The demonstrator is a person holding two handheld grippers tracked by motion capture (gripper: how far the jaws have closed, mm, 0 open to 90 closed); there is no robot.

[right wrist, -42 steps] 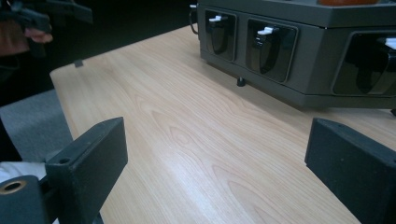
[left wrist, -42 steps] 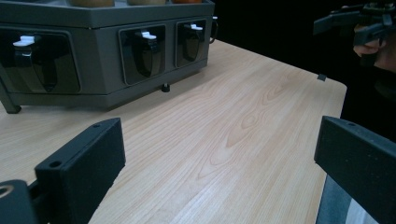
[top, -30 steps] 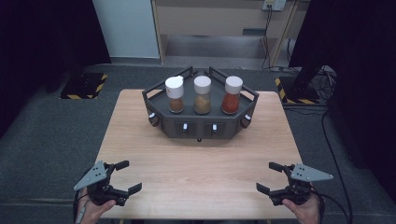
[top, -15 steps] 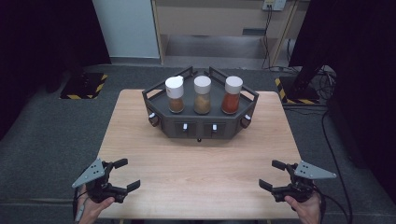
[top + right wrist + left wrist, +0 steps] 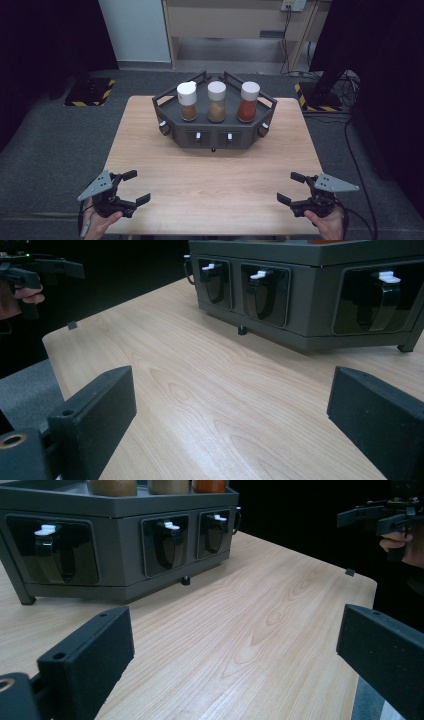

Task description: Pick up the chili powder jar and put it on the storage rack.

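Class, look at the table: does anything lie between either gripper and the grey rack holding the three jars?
Nothing visible does. Bare wooden table lies between the left gripper, the right gripper and the rack. Both grippers are open near the table's front edge.

Three spice jars point(image 5: 216, 101) with white caps standing in row on one dark grey rack point(image 5: 170, 107): brown, tan, red contents. Two white switches on rack front in high view; three recessed latches point(image 5: 169, 544) counted in left gripper view, possibly more round sides. Two knobs at rack corners. One wooden table point(image 5: 215, 195). Two handheld grippers: left gripper point(image 5: 133, 187), right gripper point(image 5: 292, 188), jaws spread wide, nothing between them.
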